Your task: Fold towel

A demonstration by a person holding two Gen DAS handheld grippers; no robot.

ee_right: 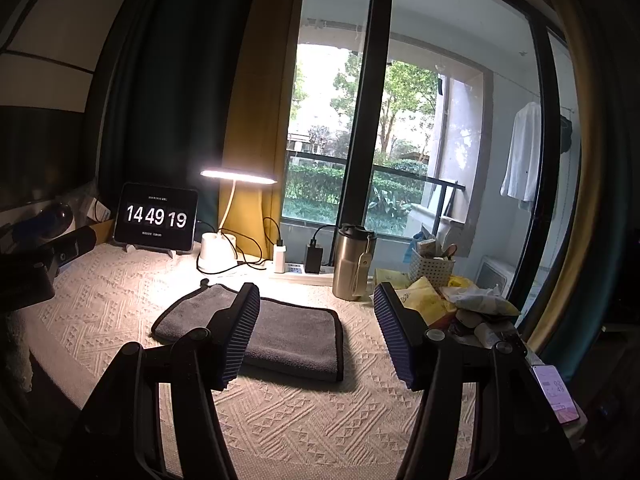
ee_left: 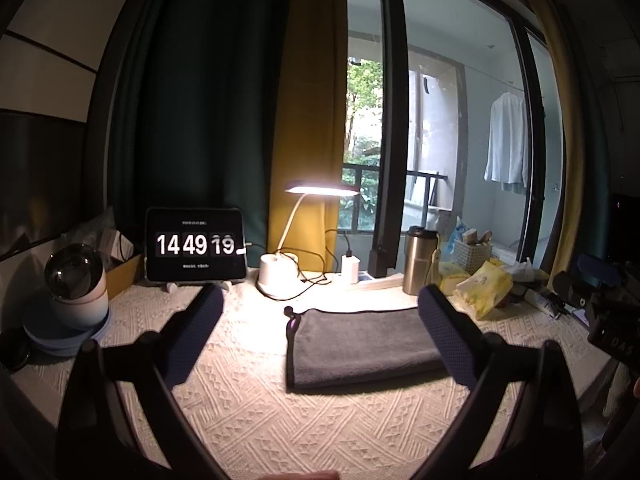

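Observation:
A grey towel (ee_left: 360,344) with dark trim lies folded into a flat rectangle on the cream knitted tablecloth (ee_left: 248,412). It also shows in the right wrist view (ee_right: 292,340). My left gripper (ee_left: 320,336) is open and empty, held above the cloth in front of the towel, its right finger over the towel's right end. My right gripper (ee_right: 316,336) is open and empty, its left finger in front of the towel's middle. Neither gripper touches the towel.
At the back stand a tablet clock (ee_left: 196,245), a lit desk lamp (ee_left: 280,272), chargers with cables (ee_right: 280,260) and a steel tumbler (ee_right: 354,264). Yellow packets and a basket (ee_right: 432,268) crowd the right. A phone (ee_right: 556,392) lies at the right edge. A round humidifier (ee_left: 76,288) stands left.

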